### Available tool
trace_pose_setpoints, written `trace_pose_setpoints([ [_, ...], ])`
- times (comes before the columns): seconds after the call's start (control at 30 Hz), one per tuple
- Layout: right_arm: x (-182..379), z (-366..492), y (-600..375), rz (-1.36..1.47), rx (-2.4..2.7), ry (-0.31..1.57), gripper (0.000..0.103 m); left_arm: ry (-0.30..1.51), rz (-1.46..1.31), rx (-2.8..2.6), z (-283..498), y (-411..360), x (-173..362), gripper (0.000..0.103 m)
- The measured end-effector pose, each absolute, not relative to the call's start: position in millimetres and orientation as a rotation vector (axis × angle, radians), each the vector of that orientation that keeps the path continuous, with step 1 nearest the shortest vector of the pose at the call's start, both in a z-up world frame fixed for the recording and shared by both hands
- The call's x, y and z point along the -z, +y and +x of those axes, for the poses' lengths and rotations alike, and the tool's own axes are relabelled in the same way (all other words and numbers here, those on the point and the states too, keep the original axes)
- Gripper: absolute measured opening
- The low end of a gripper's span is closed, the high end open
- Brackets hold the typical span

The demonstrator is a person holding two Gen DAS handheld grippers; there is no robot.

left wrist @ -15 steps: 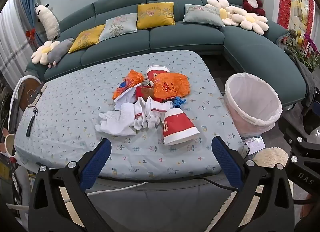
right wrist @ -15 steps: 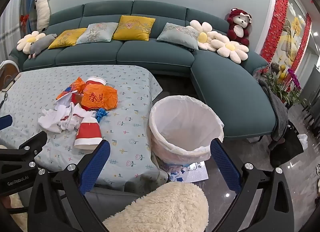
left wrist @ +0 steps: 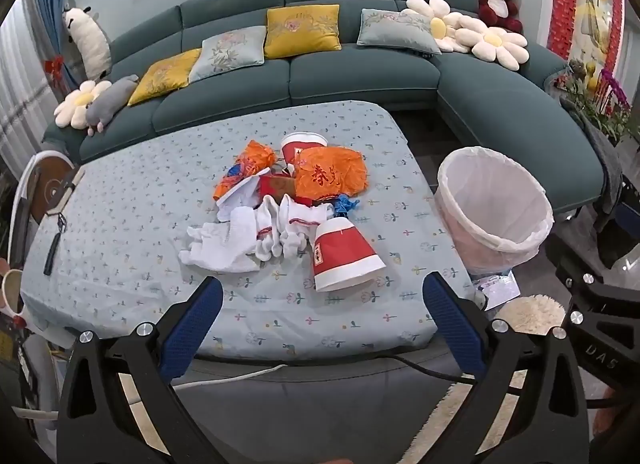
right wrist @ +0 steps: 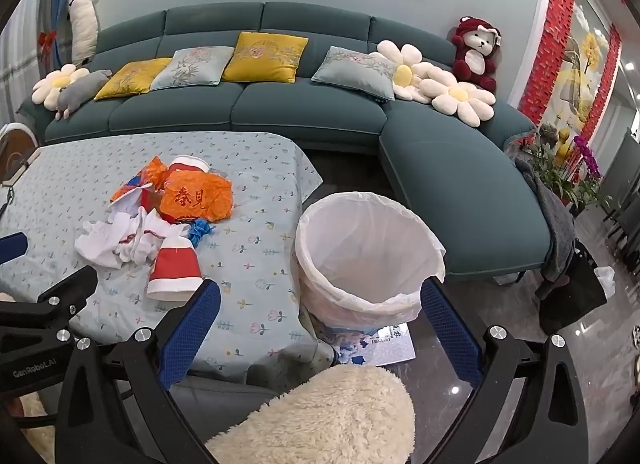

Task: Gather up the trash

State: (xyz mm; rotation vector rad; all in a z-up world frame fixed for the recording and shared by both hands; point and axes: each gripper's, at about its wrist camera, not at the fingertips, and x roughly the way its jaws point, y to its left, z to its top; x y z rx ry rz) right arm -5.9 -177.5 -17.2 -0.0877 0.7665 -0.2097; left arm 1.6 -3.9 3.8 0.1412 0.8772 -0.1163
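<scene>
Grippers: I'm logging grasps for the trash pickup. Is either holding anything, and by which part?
Nothing is held. Left gripper and right gripper are both open and empty.

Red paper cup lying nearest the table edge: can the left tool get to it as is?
Probably yes. The left tool is open and points at the red paper cup, with only bare tablecloth between; the white socks lie beside it.
</scene>
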Motion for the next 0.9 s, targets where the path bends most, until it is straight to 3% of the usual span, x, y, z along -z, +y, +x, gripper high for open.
trace_pose_setpoints([
  [0.9,17.8,-6.1,-179.3,-0.085,0.208,0.764,0.096,0.915,0.158,0.086,2.5,-4.6,5.4,0.096],
])
